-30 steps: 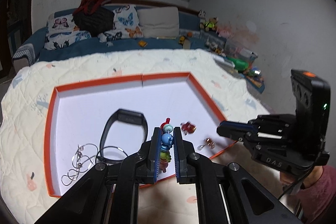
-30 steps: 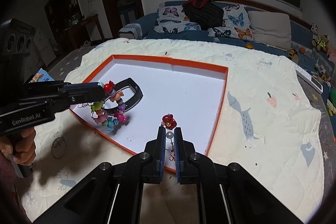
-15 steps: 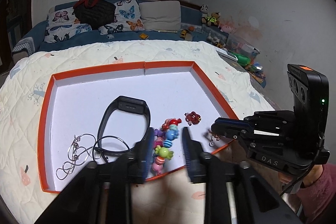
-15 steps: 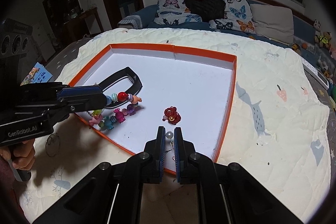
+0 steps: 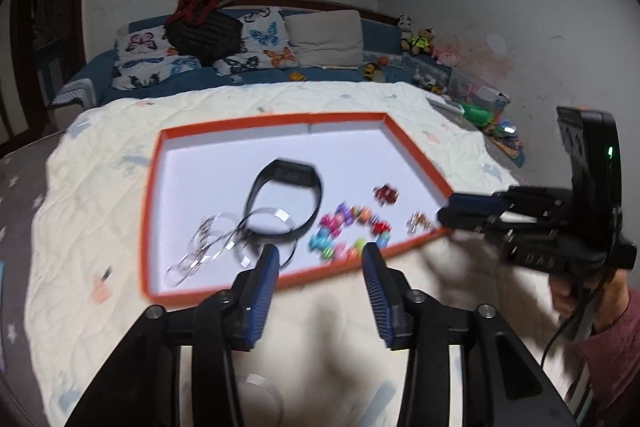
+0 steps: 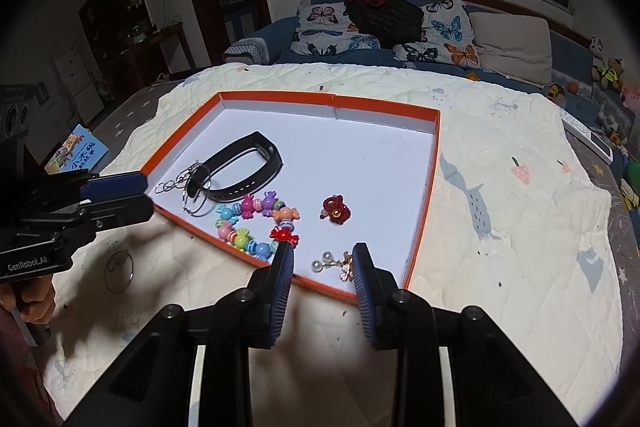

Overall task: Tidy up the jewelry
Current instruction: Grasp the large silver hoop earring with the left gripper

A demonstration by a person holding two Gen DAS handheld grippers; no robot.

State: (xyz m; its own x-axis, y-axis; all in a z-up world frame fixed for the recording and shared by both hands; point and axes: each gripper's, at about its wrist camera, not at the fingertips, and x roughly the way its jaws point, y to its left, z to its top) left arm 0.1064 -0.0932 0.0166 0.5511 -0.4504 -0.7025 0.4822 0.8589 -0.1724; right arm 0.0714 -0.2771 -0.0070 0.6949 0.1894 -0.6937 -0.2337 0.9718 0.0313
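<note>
Beads of the candy bracelet (image 6: 258, 223) look light, hard and slippery on a limp string, best pinched across one bead; it lies in the orange tray (image 6: 434, 163) at lower centre. Just right, the pearl earring (image 6: 334, 263) lies between the right gripper (image 6: 322, 259)'s just-opened jaws, untouched. The left gripper (image 5: 318, 259), also just opened, holds nothing.

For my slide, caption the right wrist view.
Open right gripper over pearl earrings inside the orange tray.

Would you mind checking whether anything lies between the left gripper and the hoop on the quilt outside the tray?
Nothing visible does: the hoop lies alone on bare quilt just below the left gripper, whose fingers are open and empty.
</note>
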